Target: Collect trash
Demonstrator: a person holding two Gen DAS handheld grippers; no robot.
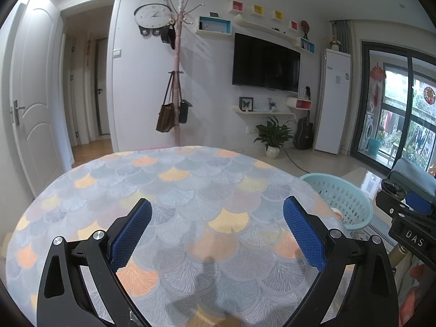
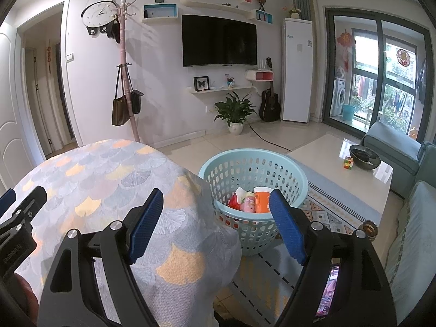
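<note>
Both tongs stand spread with nothing between the blue pads; the left gripper [image 1: 217, 219] hangs over the table [image 1: 174, 179], whose scalloped cloth in grey, orange and yellow lies bare under it; its left pad [image 1: 130, 234] and right pad [image 1: 303, 234] are well apart; past the table's right edge, the left view shows the basket [image 1: 351, 204] on the floor and, at the far right, part of the right gripper [image 1: 408, 218]. From the right wrist, the left gripper [image 2: 16, 207] shows at the left edge over the cloth; the right gripper [image 2: 215, 219] hangs over the table's right edge [image 2: 190, 190], its left pad [image 2: 145, 226] above the cloth, its right pad [image 2: 286, 226] in front of the basket [image 2: 253, 158]; the basket, pale blue and perforated, stands on a rug [image 2: 329, 212] just beside the table; the trash [image 2: 253, 200] lies inside it, an orange cup [image 2: 263, 199] among red and pink wrappers; right of the rug stands a low white table [image 2: 340, 171] with a dark bowl [image 2: 365, 156] and a cube [image 2: 347, 162]; a sofa [image 2: 417, 218] fills the right edge.
</note>
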